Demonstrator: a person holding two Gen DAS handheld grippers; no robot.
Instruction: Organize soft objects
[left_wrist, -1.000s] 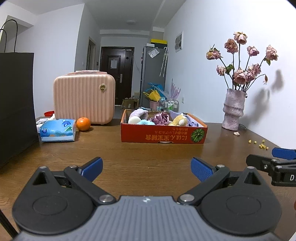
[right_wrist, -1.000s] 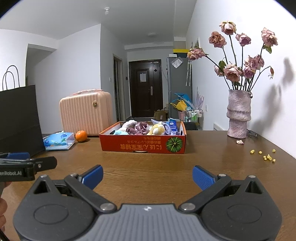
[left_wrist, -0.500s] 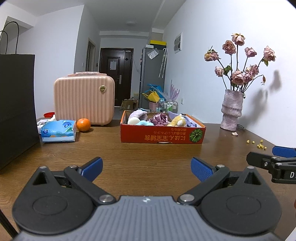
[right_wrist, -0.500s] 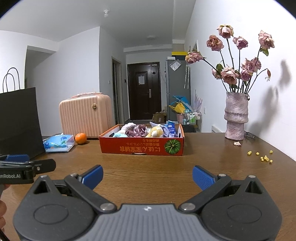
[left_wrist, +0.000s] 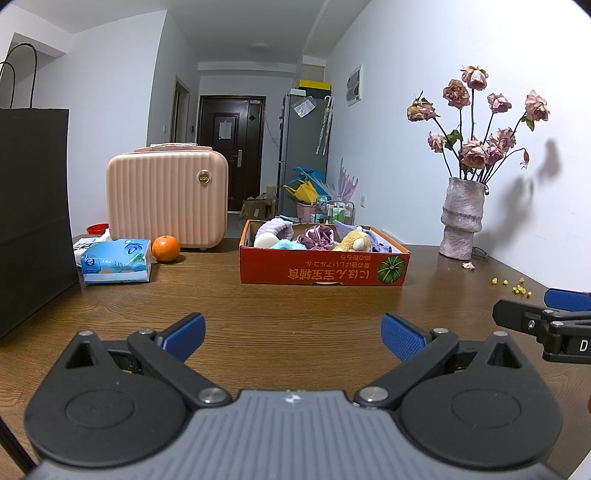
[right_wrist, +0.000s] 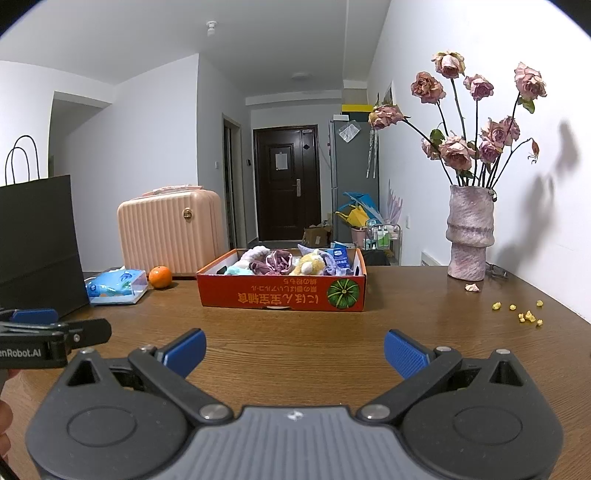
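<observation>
A shallow red cardboard box (left_wrist: 321, 271) (right_wrist: 280, 293) stands on the wooden table, well ahead of both grippers. It holds several soft things: a lilac headband (left_wrist: 275, 227), a purple scrunchie (left_wrist: 319, 236), a yellow plush toy (left_wrist: 354, 242) and a light blue piece (left_wrist: 286, 244). My left gripper (left_wrist: 291, 334) is open and empty, low over the table. My right gripper (right_wrist: 294, 349) is open and empty too. Each gripper shows at the edge of the other's view.
A pink hard case (left_wrist: 166, 197), an orange (left_wrist: 166, 248) and a tissue pack (left_wrist: 116, 260) stand at the left. A black paper bag (left_wrist: 31, 206) is at the far left. A vase of dried roses (left_wrist: 461, 218) and yellow crumbs (left_wrist: 515, 288) are at the right.
Both grippers have drawn back a little from the box and risen slightly. The jaws stay open. Nothing on the table has moved.
</observation>
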